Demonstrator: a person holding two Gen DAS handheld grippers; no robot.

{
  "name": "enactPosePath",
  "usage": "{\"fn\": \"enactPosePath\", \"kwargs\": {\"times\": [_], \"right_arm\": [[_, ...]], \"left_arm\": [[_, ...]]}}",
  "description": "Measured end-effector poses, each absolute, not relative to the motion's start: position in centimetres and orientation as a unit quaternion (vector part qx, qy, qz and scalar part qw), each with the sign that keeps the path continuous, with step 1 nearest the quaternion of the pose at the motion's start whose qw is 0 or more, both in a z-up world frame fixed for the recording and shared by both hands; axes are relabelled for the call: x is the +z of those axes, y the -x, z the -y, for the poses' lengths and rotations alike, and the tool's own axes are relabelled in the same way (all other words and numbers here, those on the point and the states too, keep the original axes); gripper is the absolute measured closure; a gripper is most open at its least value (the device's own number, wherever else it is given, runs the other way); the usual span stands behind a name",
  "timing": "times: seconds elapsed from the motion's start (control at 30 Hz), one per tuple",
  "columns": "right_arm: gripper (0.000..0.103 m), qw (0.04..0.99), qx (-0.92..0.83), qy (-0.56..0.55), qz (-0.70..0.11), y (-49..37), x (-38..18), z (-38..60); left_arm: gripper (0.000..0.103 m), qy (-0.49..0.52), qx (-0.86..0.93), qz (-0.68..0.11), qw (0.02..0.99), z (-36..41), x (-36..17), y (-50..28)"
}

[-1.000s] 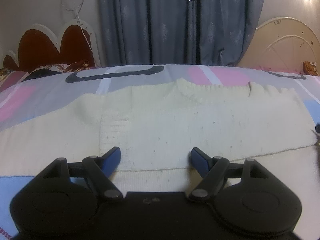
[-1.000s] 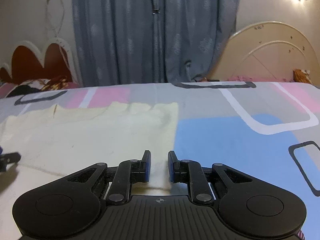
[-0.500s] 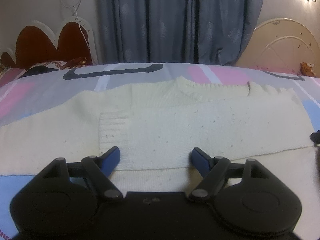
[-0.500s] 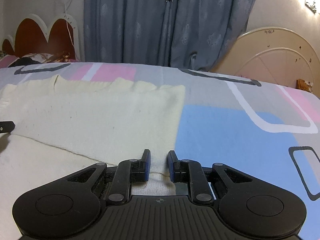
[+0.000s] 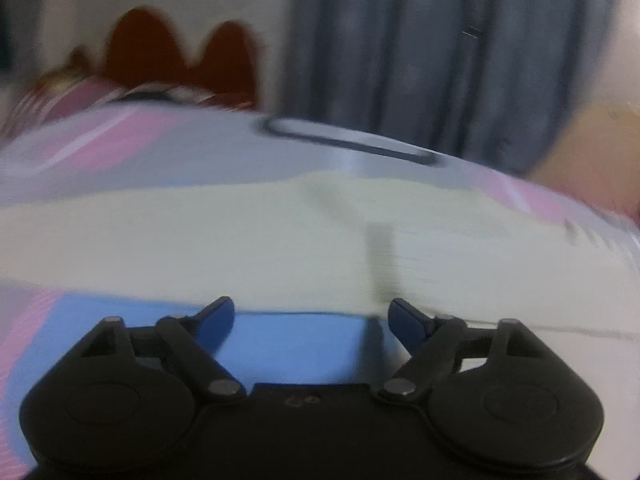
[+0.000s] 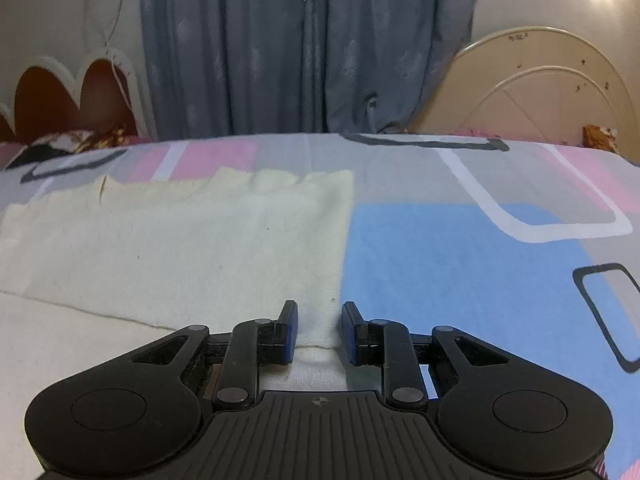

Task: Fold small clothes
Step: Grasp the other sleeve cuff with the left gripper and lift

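Note:
A cream knit garment (image 6: 180, 248) lies flat on the bed, partly folded. In the right wrist view its right edge runs down to my right gripper (image 6: 318, 330), which is open a little, its jaws astride the garment's near right corner. In the blurred left wrist view the garment (image 5: 280, 240) spreads across the middle. My left gripper (image 5: 312, 316) is wide open and empty, low over the blue patch of sheet at the garment's near left edge.
The bed sheet (image 6: 460, 264) has blue, pink and grey blocks. A red scalloped headboard (image 6: 60, 100) stands at the far left, a cream footboard (image 6: 540, 96) at the far right, and grey curtains (image 6: 304, 48) behind.
My left gripper has swung fast to the left, from over the garment's middle to its left edge; that view is blurred. My right gripper has opened slightly and stays at the right corner.

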State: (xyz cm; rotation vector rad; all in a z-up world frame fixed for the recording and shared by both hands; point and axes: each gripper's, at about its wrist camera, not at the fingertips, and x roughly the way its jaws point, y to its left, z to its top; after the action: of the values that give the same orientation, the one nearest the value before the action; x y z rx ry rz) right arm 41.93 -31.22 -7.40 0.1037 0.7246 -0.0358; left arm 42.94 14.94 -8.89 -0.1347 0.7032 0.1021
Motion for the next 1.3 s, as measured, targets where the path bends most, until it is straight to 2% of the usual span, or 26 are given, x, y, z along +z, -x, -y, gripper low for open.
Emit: {"fn": "enactPosePath", "kwargs": {"times": [0.23, 0.5, 0.6, 0.7, 0.77, 0.83, 1.0, 1.13, 1.3], "right_arm": [[0.08, 0.937, -0.009, -0.064, -0.343, -42.1, -6.8, 29.1], [0.08, 0.933, -0.006, -0.07, -0.353, -44.0, -7.0, 26.6], [0.08, 0.934, -0.008, -0.066, -0.352, -44.1, -7.1, 26.3], [0.08, 0.933, -0.011, -0.066, -0.355, -44.2, -7.2, 26.1], [0.08, 0.933, -0.011, -0.066, -0.355, -44.2, -7.2, 26.1], [0.08, 0.933, -0.013, -0.065, -0.354, -44.2, -7.2, 26.2], [0.08, 0.935, -0.014, -0.068, -0.347, -44.1, -7.2, 26.6], [0.08, 0.935, -0.019, -0.08, -0.345, -43.9, -7.5, 26.5], [0.08, 0.936, -0.019, -0.084, -0.341, -43.3, -7.1, 27.2]], "left_arm": [[0.025, 0.179, 0.154, -0.324, 0.916, -28.1, -9.3, -40.0], [0.032, 0.27, 0.185, -0.278, 0.903, -35.5, -9.1, -39.5], [0.044, 0.302, 0.194, -0.255, 0.898, -36.9, -9.4, -39.4], [0.062, 0.322, 0.208, -0.244, 0.891, -37.8, -9.5, -39.5], [0.09, 0.326, 0.225, -0.249, 0.884, -38.2, -9.4, -39.7], [0.1, 0.321, 0.23, -0.253, 0.883, -38.4, -9.2, -39.9], [0.101, 0.256, 0.158, -0.242, 0.923, -32.5, -7.2, -41.5], [0.101, 0.142, 0.036, -0.249, 0.957, -20.8, -5.2, -44.8], [0.101, 0.029, -0.081, -0.291, 0.953, -6.3, -5.0, -48.1]]}}
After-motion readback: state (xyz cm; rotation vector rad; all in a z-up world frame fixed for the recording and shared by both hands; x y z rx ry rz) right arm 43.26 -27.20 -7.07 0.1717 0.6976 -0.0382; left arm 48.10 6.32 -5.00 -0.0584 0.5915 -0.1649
